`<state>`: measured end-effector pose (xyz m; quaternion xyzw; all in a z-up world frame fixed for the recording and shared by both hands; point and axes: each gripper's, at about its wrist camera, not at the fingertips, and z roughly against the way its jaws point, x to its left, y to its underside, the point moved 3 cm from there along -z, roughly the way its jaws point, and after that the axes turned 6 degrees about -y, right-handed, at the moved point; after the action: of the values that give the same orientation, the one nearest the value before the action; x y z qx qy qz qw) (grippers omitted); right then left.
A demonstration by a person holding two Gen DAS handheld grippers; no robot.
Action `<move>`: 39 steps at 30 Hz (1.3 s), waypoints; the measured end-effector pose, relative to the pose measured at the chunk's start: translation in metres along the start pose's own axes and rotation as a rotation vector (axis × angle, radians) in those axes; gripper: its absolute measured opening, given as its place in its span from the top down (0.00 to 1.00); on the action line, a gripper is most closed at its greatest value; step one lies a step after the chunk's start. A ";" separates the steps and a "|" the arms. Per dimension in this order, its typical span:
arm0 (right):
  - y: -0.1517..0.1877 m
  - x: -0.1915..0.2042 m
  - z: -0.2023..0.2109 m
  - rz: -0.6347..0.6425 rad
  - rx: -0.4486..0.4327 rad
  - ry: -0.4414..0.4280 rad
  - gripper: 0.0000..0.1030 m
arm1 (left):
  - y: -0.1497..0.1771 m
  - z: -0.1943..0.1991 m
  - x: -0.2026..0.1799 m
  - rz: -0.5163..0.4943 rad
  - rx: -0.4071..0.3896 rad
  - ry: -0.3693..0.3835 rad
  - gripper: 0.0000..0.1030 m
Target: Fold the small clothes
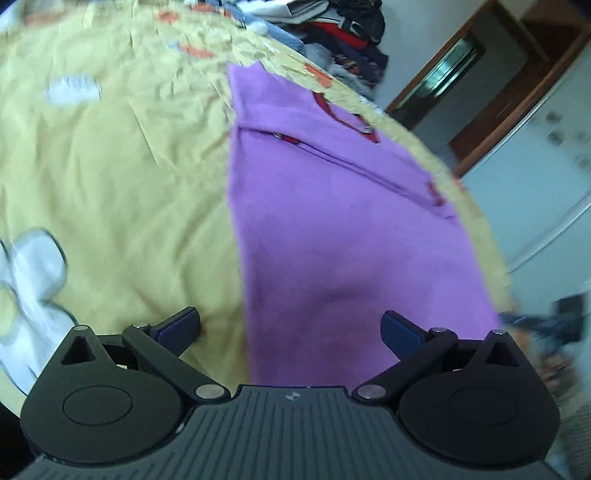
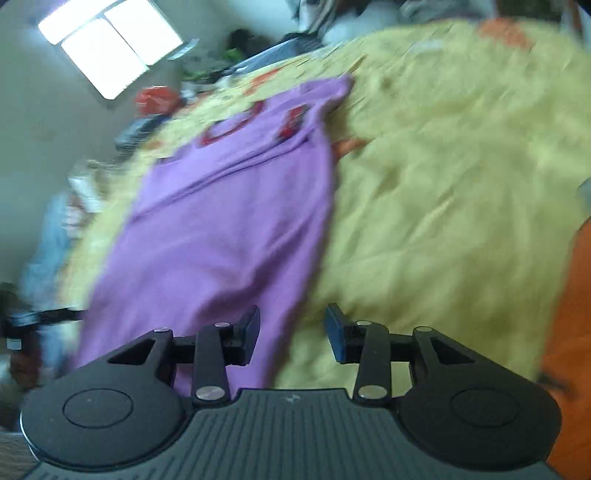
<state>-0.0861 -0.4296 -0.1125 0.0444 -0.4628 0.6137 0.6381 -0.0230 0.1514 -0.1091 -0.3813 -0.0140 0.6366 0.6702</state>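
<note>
A small purple shirt (image 1: pixel 332 221) with red trim at the neck lies flat on a yellow bedsheet (image 1: pixel 110 166), its sides folded in to a long strip. My left gripper (image 1: pixel 290 328) is open wide above the shirt's near left edge, with nothing between its fingers. In the right wrist view the same purple shirt (image 2: pixel 221 229) runs away from me. My right gripper (image 2: pixel 291 328) hovers over its near right edge, jaws partly apart, nothing gripped between them. Both views are blurred by motion.
The yellow bedsheet (image 2: pixel 443 184) has white flower prints (image 1: pixel 29 273) and orange patches. A pile of clothes (image 1: pixel 343 33) lies at the bed's far end. A doorway (image 1: pixel 480 85) stands beyond the bed's right side. A bright window (image 2: pixel 107 44) is on the left wall.
</note>
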 end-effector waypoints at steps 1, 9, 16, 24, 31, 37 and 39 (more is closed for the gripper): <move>0.004 0.003 -0.003 -0.016 0.016 -0.044 0.63 | 0.002 0.000 0.003 0.038 0.010 0.049 0.02; 0.039 0.031 -0.009 -0.029 -0.010 -0.126 0.55 | 0.024 0.003 0.017 0.247 0.065 0.232 0.12; 0.043 0.044 -0.020 -0.034 -0.063 -0.020 0.57 | 0.032 -0.008 0.036 0.357 0.122 0.191 0.88; 0.060 0.056 -0.012 0.100 -0.110 0.157 0.96 | 0.039 0.006 0.045 0.381 0.103 0.155 0.99; 0.058 0.101 0.028 0.404 -0.100 0.349 0.97 | 0.036 0.024 0.038 0.302 0.104 0.101 0.99; 0.067 0.071 0.041 0.318 -0.003 0.348 0.97 | 0.051 0.022 0.040 0.292 0.117 0.164 0.99; 0.070 0.057 0.043 0.229 0.003 0.297 0.96 | 0.056 0.022 0.035 0.274 0.120 0.173 0.98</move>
<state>-0.1773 -0.3975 -0.0876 -0.0988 -0.3648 0.6829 0.6252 -0.0748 0.1861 -0.1398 -0.3922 0.1337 0.6866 0.5974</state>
